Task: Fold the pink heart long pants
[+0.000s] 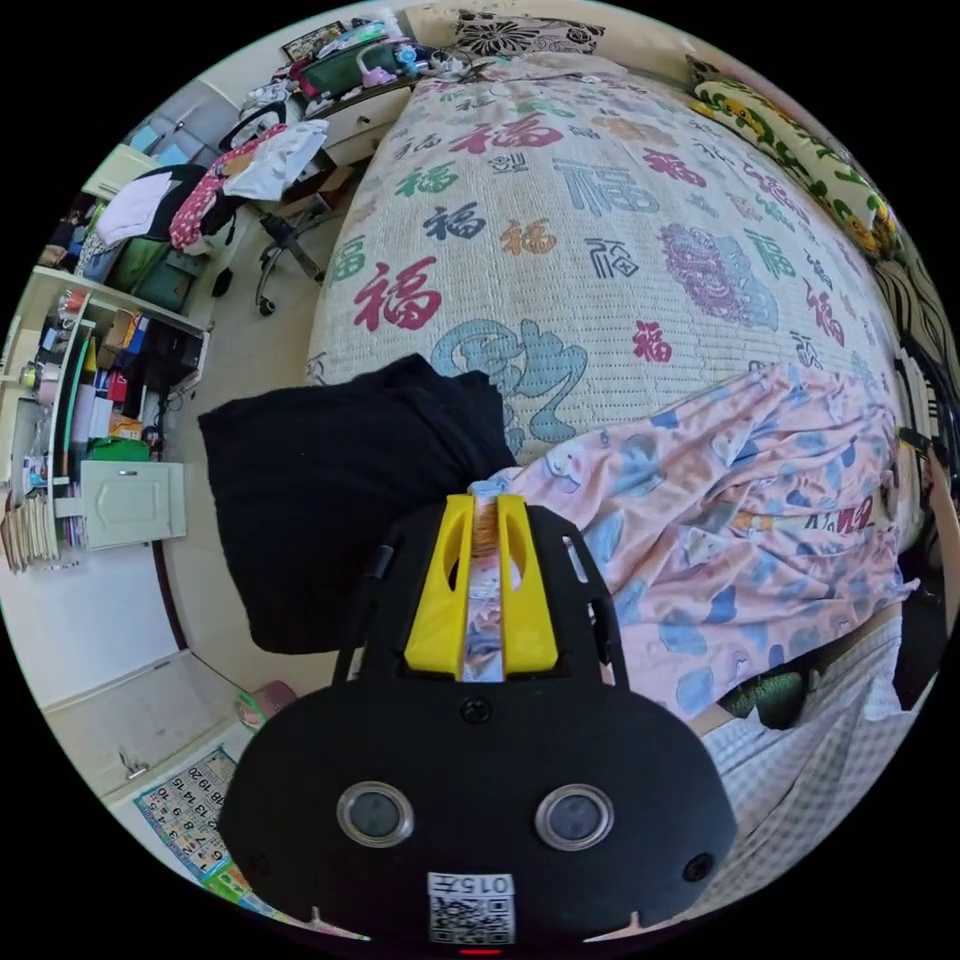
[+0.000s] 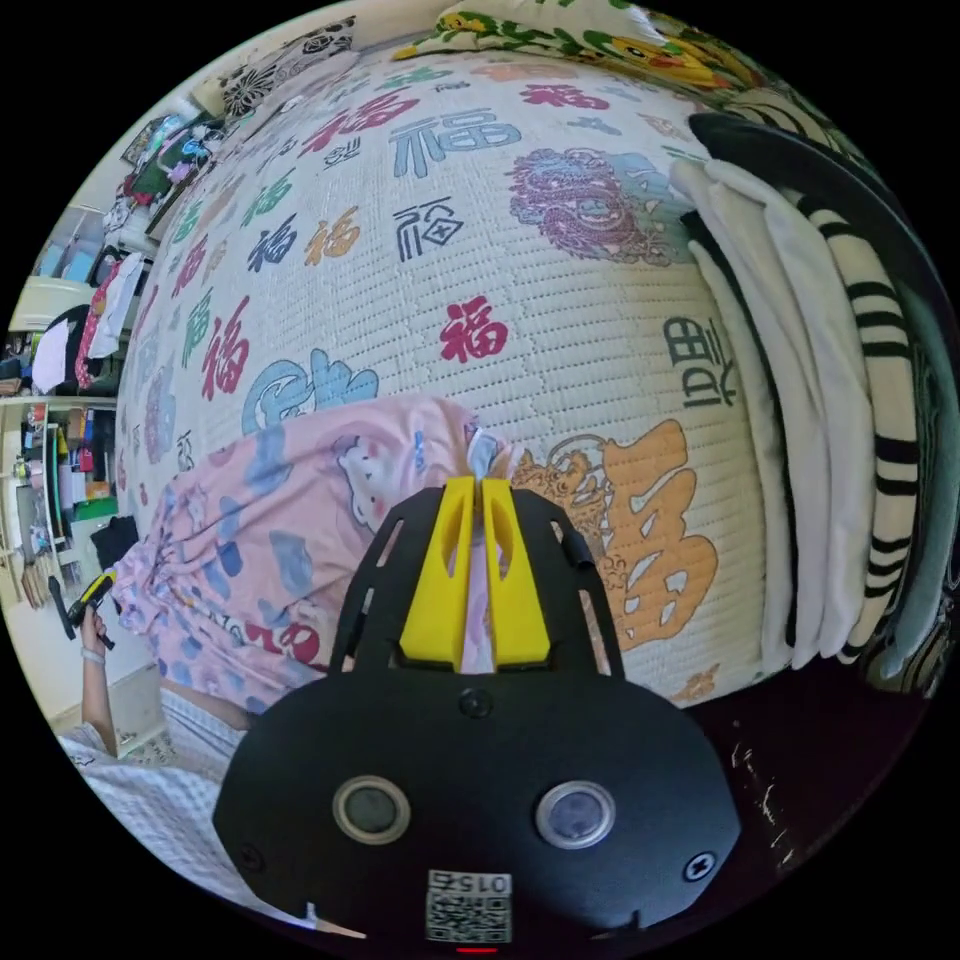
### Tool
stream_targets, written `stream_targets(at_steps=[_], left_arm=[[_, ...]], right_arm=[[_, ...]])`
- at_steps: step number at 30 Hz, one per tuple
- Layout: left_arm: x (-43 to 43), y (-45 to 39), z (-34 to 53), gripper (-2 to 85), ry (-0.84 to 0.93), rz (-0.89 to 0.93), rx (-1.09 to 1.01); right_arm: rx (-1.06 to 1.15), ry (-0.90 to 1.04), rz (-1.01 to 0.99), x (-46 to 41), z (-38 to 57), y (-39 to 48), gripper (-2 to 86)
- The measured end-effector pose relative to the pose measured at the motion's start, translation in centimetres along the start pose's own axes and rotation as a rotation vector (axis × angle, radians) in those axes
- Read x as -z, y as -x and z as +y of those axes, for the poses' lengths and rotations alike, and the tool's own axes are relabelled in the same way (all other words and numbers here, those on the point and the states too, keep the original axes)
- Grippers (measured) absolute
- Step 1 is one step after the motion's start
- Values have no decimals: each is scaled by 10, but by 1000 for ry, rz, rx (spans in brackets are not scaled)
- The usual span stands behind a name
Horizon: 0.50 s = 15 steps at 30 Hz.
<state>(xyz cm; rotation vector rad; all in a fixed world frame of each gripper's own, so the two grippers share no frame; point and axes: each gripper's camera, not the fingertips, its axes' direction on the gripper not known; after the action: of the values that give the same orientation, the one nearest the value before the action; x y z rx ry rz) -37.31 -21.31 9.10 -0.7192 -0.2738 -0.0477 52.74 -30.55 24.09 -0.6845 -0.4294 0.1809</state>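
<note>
The pink pants (image 1: 730, 530) with blue hearts lie stretched and bunched across the near edge of the bed. My left gripper (image 1: 485, 505) is shut on one end of them, with a strip of pink cloth pinched between its yellow jaws. At the other end, my right gripper (image 2: 473, 488) is shut on the pink pants (image 2: 290, 520), cloth showing between its jaws. In the right gripper view the left gripper (image 2: 85, 600) shows small at the far left, held in a hand. The right gripper (image 1: 915, 440) shows at the right edge of the left gripper view.
A cream bedspread (image 1: 600, 200) with coloured characters covers the bed. A black garment (image 1: 340, 500) hangs over the bed's near corner by my left gripper. Folded white and striped clothes (image 2: 830, 400) are stacked at the bed's right. A chair heaped with clothes (image 1: 240, 180) and shelves (image 1: 90, 400) stand beyond.
</note>
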Motion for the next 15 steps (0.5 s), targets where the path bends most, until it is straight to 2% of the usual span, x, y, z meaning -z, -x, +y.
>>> stream_targets(at_steps=[4, 7, 10, 15], left_arm=[[66, -1, -37, 16, -70, -11, -9], [104, 11, -74, 14, -138, 33, 13], [123, 22, -123, 13, -171, 82, 30], [113, 24, -220, 11, -176, 132, 25]], right_arm=[[-124, -88, -88, 48, -9, -12, -5], [-122, -112, -36, 86, -25, -9, -7], [-86, -163, 91, 121, -54, -1, -7], [-100, -217, 89, 158, -137, -8, -5]])
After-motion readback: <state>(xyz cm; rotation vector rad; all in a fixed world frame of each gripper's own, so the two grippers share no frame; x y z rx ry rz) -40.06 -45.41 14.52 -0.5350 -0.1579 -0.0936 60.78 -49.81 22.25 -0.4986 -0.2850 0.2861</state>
